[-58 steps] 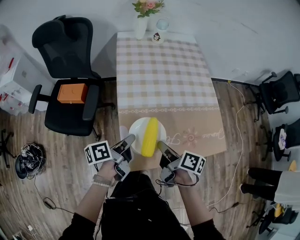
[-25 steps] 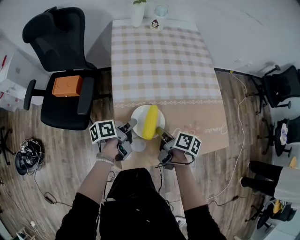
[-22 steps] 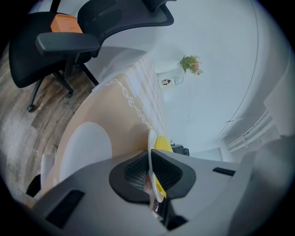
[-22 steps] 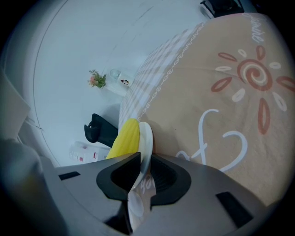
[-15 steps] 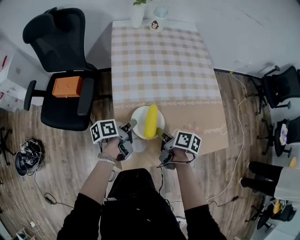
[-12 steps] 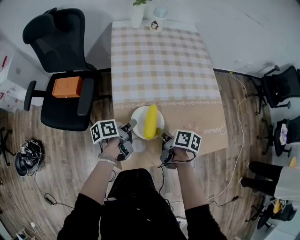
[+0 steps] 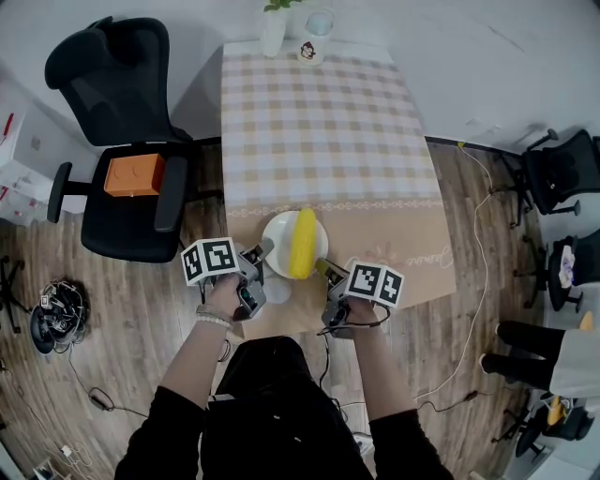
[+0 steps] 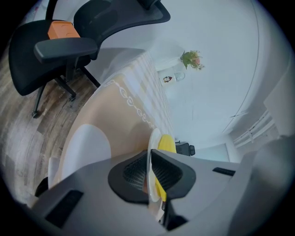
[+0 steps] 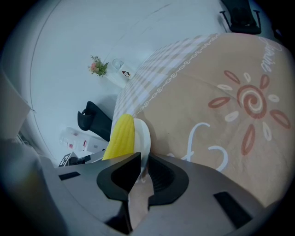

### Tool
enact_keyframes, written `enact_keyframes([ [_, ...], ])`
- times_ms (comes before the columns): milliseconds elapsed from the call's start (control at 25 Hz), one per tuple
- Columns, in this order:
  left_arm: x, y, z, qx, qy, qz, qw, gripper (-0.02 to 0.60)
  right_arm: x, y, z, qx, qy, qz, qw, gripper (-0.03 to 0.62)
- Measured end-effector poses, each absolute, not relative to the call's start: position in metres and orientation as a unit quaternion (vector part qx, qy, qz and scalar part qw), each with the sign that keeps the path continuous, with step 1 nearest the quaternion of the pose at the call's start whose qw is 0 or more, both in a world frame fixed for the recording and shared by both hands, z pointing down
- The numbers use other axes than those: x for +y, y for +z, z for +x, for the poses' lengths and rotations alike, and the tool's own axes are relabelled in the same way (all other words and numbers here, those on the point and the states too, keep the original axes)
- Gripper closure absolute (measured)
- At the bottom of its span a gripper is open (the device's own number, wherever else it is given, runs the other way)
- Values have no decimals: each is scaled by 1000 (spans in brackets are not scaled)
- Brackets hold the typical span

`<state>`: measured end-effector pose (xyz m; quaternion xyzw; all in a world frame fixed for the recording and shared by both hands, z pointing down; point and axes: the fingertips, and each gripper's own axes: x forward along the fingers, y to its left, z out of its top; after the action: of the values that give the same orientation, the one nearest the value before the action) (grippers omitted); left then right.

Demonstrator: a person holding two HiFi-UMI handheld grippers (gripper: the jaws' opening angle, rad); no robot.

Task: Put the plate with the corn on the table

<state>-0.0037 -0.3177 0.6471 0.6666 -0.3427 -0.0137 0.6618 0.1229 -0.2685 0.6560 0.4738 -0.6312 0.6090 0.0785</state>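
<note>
A white plate (image 7: 281, 246) carrying a yellow corn cob (image 7: 303, 242) is over the near, tan end of the table (image 7: 394, 244). My left gripper (image 7: 262, 251) is shut on the plate's left rim and my right gripper (image 7: 321, 266) on its near right rim. In the left gripper view the plate's edge (image 8: 150, 159) runs between the black pads of the left gripper (image 8: 150, 177), with the corn (image 8: 166, 144) beyond. In the right gripper view the rim (image 9: 144, 136) and corn (image 9: 120, 133) sit just past the right gripper (image 9: 140, 170). Whether the plate touches the cloth I cannot tell.
The far end of the table holds a vase of flowers (image 7: 276, 28), a mug (image 7: 309, 49) and a glass (image 7: 322, 21). A black office chair (image 7: 127, 202) with an orange box (image 7: 134, 174) stands left of the table. More chairs (image 7: 561, 169) stand at the right.
The plate with the corn has moved away from me and onward over the table's near end. Over the last half second it and both grippers have barely shifted.
</note>
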Motion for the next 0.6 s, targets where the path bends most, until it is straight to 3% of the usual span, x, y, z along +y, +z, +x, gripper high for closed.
enact_keyframes([
  [600,-308,652,-2,-354,212,703,579,516,-269,657,125,-633,584,495,114,511],
])
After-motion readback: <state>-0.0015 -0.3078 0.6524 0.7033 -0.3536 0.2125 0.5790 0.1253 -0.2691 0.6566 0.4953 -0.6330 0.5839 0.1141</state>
